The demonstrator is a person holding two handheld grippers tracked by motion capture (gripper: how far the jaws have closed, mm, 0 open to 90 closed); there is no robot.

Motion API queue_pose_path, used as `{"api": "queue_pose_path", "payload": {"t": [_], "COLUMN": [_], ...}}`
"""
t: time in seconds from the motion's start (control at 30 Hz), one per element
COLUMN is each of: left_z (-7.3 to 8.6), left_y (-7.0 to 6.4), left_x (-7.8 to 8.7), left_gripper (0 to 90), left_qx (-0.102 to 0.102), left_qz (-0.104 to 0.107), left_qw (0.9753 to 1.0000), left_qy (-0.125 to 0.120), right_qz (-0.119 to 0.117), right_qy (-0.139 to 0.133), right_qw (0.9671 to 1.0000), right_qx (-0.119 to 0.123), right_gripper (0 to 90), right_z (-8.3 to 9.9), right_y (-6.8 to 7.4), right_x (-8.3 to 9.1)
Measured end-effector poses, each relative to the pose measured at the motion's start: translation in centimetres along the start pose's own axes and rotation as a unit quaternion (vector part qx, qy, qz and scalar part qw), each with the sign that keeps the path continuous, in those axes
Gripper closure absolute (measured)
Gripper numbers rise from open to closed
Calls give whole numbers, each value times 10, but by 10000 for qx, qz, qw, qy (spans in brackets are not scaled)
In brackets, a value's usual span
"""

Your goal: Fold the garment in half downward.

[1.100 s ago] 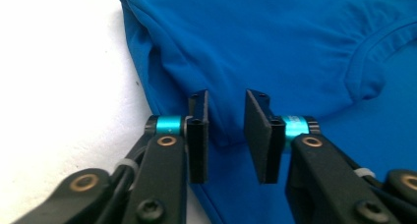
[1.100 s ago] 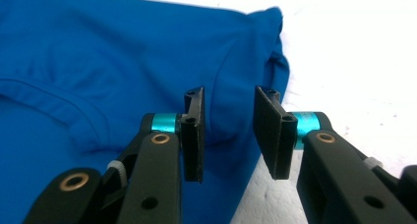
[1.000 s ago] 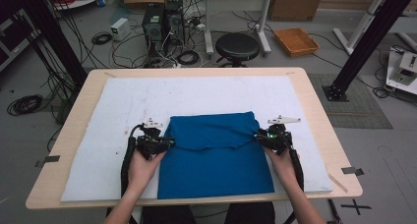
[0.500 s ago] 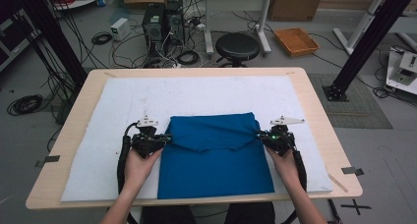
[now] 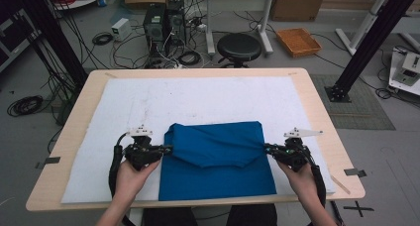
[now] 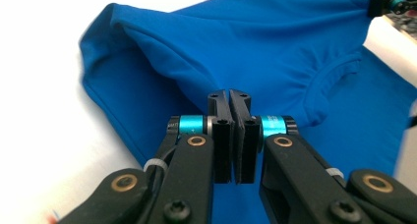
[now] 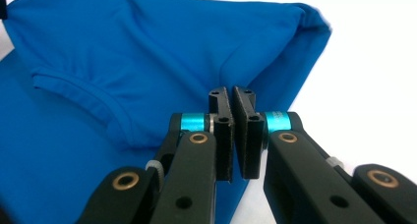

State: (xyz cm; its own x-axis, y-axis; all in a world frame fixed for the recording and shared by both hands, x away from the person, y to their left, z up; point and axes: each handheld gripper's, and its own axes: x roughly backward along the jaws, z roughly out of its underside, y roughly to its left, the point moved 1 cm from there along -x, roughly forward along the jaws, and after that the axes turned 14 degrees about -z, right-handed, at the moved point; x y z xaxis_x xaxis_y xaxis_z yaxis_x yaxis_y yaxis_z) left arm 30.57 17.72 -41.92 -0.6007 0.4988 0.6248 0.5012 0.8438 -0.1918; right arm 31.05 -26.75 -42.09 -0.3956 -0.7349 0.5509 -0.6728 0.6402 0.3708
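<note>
Both grippers, left gripper and right gripper, have jaws pinched shut on the blue t-shirt's side edges, mid-fold on the white mat. I'd keep both hands level and lay the folded part down evenly, no bunching.

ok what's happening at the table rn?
A person is folding a blue T-shirt on a white mat with two handheld grippers. The left gripper pinches the shirt's left edge and the right gripper its right edge, both jaws shut on the fabric. The collar end is folded over onto the lower part, with the neckline on the upper layer, and the top layer is pulled taut between the two grippers.
</note>
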Motion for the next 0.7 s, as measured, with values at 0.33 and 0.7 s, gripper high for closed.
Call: {"api": "queue_pose_path", "payload": {"t": [0.33,0.7], "left_z": [28,55], "left_y": [-24,-31], "left_x": [33,40], "left_gripper": [880,879], "left_qx": [-132,-164], "left_qz": [218,161], "left_qw": [9997,9991], "left_qy": [68,348], "right_qz": [-159,-145], "right_qy": [37,175], "right_qw": [9998,9997], "right_qx": [70,94], "right_gripper": [872,871], "right_z": [32,55], "right_y": [35,47], "right_x": [24,29]}}
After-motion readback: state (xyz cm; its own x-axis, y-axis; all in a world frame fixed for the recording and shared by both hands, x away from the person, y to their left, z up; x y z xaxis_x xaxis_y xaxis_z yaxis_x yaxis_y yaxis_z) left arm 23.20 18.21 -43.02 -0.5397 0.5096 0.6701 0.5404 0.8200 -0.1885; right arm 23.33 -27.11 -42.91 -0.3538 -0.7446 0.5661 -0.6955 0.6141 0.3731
